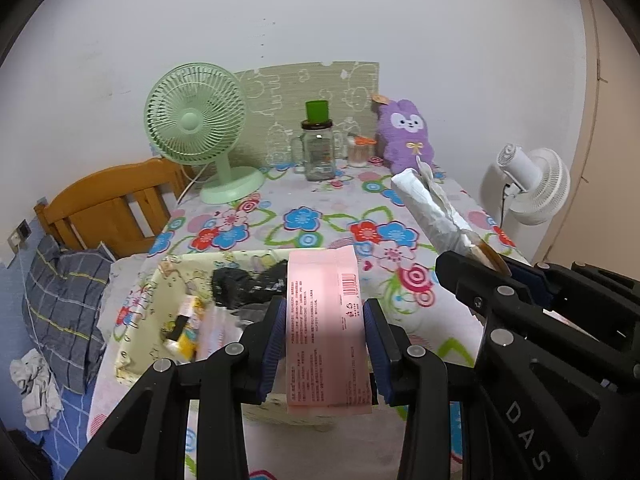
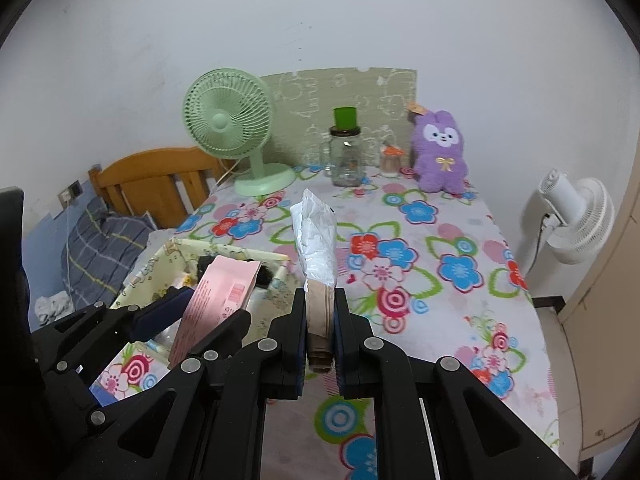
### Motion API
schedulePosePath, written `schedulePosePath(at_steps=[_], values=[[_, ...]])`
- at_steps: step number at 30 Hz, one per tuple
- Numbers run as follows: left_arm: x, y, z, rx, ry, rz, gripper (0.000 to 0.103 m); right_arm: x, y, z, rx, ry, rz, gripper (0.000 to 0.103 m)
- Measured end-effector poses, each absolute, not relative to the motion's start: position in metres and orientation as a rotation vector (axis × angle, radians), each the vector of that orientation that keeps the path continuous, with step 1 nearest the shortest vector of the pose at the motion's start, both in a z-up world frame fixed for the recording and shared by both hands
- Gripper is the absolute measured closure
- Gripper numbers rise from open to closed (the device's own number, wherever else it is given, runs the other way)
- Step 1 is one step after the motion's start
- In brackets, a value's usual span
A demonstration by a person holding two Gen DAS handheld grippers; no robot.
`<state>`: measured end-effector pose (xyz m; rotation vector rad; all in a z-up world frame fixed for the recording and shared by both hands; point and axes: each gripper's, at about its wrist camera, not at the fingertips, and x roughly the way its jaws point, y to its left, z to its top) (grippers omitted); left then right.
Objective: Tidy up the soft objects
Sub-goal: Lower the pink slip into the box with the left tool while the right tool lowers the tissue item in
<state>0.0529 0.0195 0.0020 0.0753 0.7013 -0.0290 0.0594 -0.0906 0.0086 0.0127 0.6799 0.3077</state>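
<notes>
My left gripper is shut on a pink soft packet with a barcode and holds it above the near edge of a pale yellow fabric box. The packet also shows in the right wrist view. My right gripper is shut on a white-wrapped soft pack with a brown end, held above the floral table. That pack also shows in the left wrist view. The box holds dark cloth and small yellow packets.
On the floral tablecloth at the back stand a green fan, a glass jar with a green cup on it, a small jar and a purple plush. A white fan stands right. A bed lies left.
</notes>
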Motion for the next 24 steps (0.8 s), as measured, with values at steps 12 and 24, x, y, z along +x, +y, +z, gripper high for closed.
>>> schedulePosePath(at_steps=[12, 24], values=[[0.077, 0.062, -0.007, 0.063, 0.714, 0.004, 0.063, 0.084, -0.045, 0.000, 0.001, 0.711, 0.382, 0.089], [0.104, 0.097, -0.036, 0.036, 0.769, 0.028, 0.063, 0.111, -0.006, -0.024, -0.015, 0.769, 0.443, 0.089]])
